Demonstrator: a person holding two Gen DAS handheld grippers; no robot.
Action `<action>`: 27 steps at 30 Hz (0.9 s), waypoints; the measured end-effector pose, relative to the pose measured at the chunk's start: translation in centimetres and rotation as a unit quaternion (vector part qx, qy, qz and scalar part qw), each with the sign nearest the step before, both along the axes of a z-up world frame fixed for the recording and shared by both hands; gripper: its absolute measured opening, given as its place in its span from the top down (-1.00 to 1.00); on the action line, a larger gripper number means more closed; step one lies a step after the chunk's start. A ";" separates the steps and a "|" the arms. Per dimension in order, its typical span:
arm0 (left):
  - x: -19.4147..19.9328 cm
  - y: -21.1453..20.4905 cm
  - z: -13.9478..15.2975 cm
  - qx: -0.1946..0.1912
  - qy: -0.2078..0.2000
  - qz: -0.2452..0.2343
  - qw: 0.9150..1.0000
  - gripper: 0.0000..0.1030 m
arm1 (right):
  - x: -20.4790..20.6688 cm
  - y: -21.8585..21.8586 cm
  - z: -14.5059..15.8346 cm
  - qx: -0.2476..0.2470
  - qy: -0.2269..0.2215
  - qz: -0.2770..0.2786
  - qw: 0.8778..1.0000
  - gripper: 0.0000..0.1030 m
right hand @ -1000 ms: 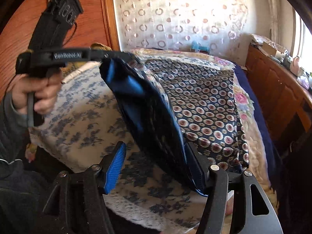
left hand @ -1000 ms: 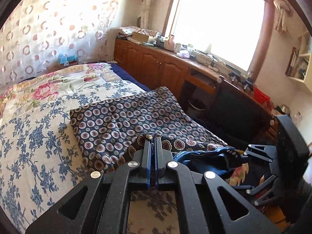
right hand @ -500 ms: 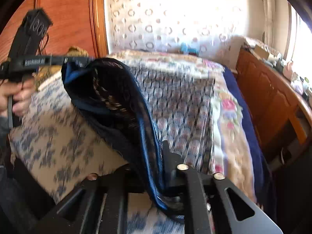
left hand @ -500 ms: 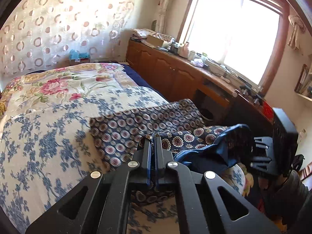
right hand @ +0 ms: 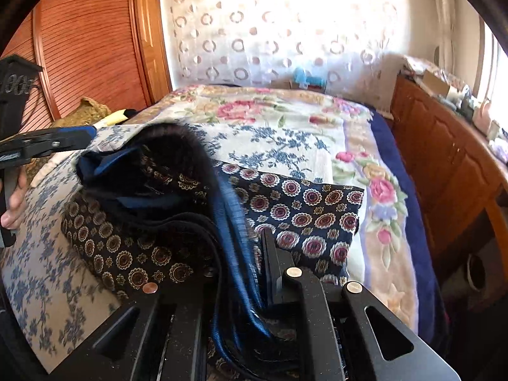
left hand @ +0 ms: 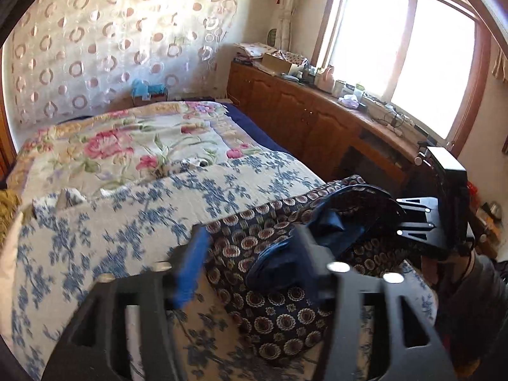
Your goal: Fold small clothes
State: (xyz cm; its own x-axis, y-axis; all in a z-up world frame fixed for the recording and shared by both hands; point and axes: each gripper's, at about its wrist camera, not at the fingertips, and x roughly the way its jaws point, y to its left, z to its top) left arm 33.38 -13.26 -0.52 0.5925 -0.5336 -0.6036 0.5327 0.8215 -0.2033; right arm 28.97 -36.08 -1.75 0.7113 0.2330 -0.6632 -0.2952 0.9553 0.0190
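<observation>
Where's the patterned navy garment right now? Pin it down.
The patterned navy garment lies on the near end of the bed, over the blue-flowered cover, half folded. The right gripper is shut on its edge; the left gripper stands open over it.

Garment (right hand: 304, 203) navy, maroon-gold medallions; bedspread (left hand: 95, 241) cream, blue floral sprigs; quilt (left hand: 127, 139) pink roses.
</observation>
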 end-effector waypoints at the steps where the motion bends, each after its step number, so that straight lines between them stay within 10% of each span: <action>1: 0.2 0.1 0.0 -0.001 -0.001 -0.002 1.000 -0.51 | 0.1 -0.1 0.2 -0.001 0.002 0.000 1.000 0.81; 7: 1.3 -0.6 -2.2 0.030 0.025 -0.027 0.999 -0.51 | 0.3 -1.1 2.0 0.008 -0.021 -0.030 0.999 0.12; 27: 5.7 -1.8 -6.0 0.035 0.088 0.002 0.996 -0.51 | 0.7 -4.1 2.2 0.030 0.017 -0.079 0.996 -0.54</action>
State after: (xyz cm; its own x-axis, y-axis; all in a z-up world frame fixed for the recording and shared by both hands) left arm 39.10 -15.04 -6.51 0.4761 -0.4850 -0.7335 0.4911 0.8386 -0.2357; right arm 29.66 -40.16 0.41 0.7194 0.1591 -0.6761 -0.1392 0.9867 0.0840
